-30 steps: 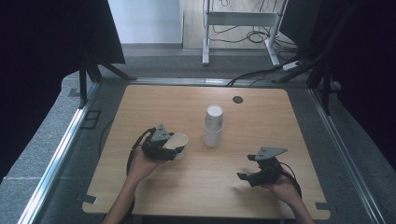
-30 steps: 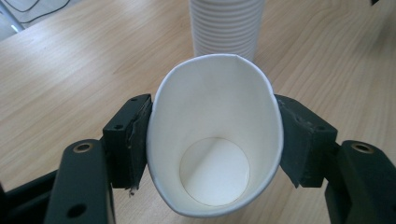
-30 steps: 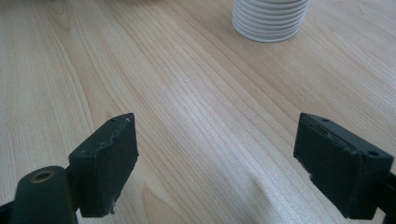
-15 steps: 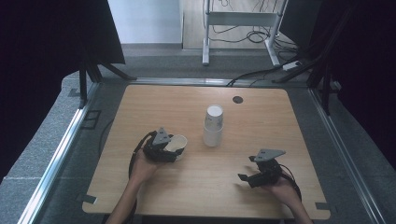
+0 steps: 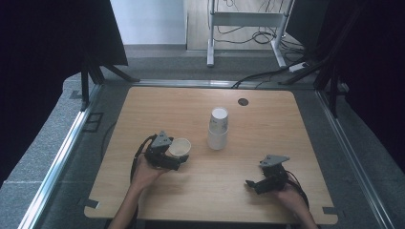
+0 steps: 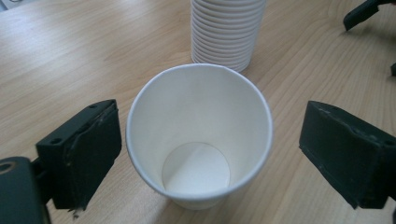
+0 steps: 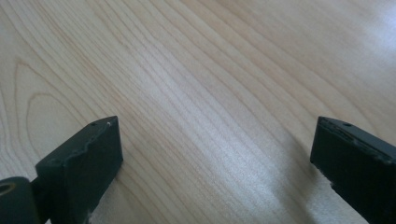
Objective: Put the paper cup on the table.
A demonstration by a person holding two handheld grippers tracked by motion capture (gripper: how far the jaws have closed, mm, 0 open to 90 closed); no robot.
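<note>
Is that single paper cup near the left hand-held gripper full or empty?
Empty. The left gripper view looks straight into the paper cup, showing its bare white bottom. It stands upright on the table, between open jaws that do not touch it.

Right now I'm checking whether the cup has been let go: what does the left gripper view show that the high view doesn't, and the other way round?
Left gripper view: the single paper cup stands upright and empty between the left gripper's jaws, which have just been opening, with a gap on each side; the rims in the stack of cups can be told apart.

High view: the whole wooden table, both hands, the right gripper and a dark round spot.

Both: cup, stack, tabletop.
</note>
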